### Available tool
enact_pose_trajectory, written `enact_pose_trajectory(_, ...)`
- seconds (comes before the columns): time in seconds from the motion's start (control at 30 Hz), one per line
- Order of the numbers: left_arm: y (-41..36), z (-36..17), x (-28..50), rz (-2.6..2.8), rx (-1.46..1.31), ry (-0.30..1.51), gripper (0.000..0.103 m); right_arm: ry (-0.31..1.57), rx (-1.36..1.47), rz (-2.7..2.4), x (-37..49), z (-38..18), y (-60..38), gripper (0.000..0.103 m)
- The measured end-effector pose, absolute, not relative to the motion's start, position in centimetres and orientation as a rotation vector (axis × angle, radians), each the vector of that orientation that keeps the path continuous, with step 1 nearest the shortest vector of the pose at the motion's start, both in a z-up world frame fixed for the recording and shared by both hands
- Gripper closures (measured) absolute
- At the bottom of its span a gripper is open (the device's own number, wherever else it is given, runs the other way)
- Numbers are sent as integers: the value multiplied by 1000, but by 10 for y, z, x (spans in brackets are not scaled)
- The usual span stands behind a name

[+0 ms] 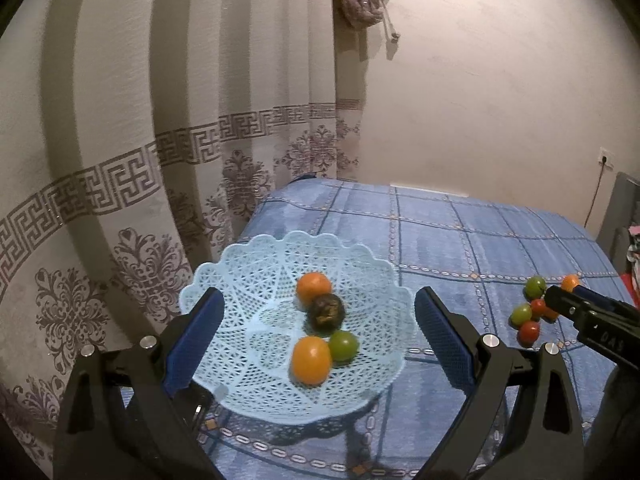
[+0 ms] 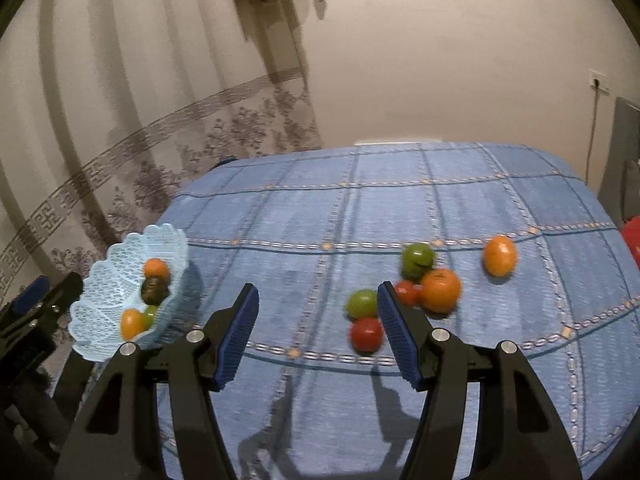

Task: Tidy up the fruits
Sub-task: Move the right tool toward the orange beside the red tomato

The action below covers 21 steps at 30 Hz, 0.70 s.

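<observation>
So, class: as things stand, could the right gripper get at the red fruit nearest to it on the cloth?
Probably yes. The right gripper is open and empty, and the red fruit lies uncovered just ahead, though a green fruit touches it.

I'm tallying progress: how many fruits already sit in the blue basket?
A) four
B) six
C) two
A: the blue basket holds two orange fruits, one dark fruit and one green fruit.
</observation>
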<state>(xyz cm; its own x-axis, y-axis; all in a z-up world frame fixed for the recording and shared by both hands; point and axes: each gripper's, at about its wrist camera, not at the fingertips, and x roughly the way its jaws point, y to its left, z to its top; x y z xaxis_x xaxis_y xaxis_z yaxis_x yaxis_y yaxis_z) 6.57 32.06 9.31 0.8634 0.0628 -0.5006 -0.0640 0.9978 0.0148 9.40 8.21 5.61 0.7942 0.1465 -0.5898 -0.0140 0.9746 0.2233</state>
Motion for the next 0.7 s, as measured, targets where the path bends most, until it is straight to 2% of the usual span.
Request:
enact_pose_trajectory(0.57,253,77,85,-37,76,590,6,699,226,-50,104,24,8,41)
enact_pose_trajectory(0.7,240,69,90,-62,94,612,6,719,208,-61,112,15,5,44)
